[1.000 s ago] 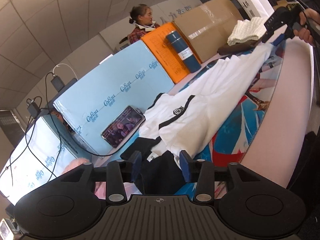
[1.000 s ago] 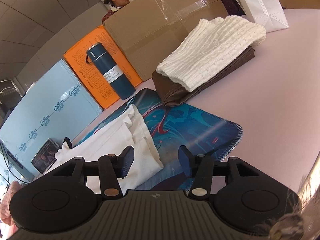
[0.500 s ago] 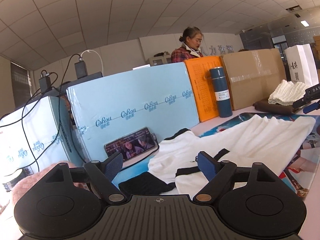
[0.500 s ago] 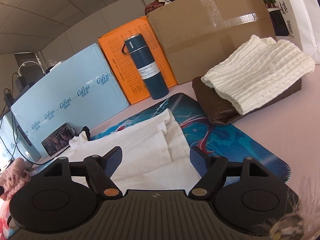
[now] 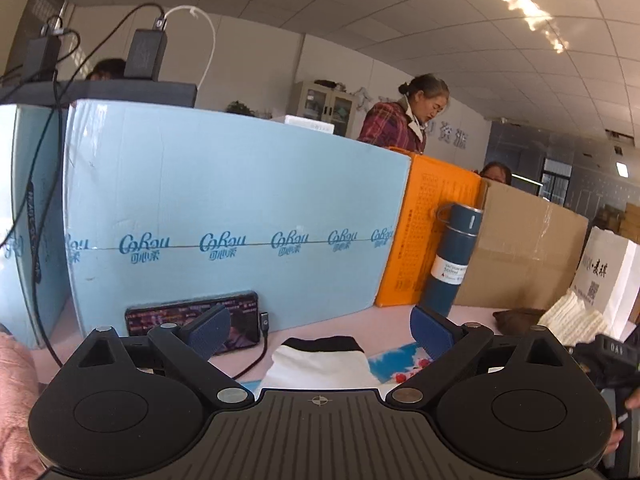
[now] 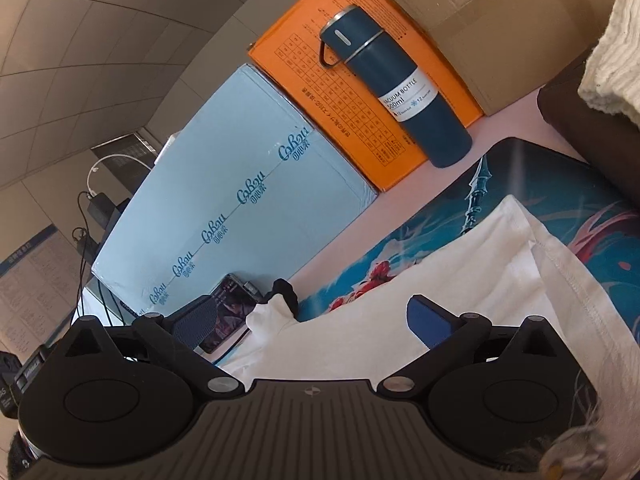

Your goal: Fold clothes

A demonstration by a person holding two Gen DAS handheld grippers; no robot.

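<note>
A white T-shirt with black trim [image 6: 460, 292] lies folded lengthwise on a blue printed mat [image 6: 560, 200]. In the left wrist view only its black-edged sleeve end [image 5: 320, 356] shows, low between the fingers. My left gripper [image 5: 320, 332] is wide open and empty, held above that end. My right gripper [image 6: 312, 320] is wide open and empty, just over the shirt's body. The right gripper also shows at the left view's right edge [image 5: 612, 354].
A light blue box [image 5: 232, 232], an orange box [image 5: 432, 240], a blue vacuum bottle [image 6: 400, 88] and a cardboard box [image 5: 528, 256] line the back. A phone [image 5: 192, 320] leans on the blue box. A white knit on a brown garment [image 5: 568, 316] lies right. Pink cloth [image 5: 16, 400] lies left.
Both grippers have opened wider. The left one has tilted up and levelled, so less shirt shows. The right one has moved left over the shirt and rolled.
</note>
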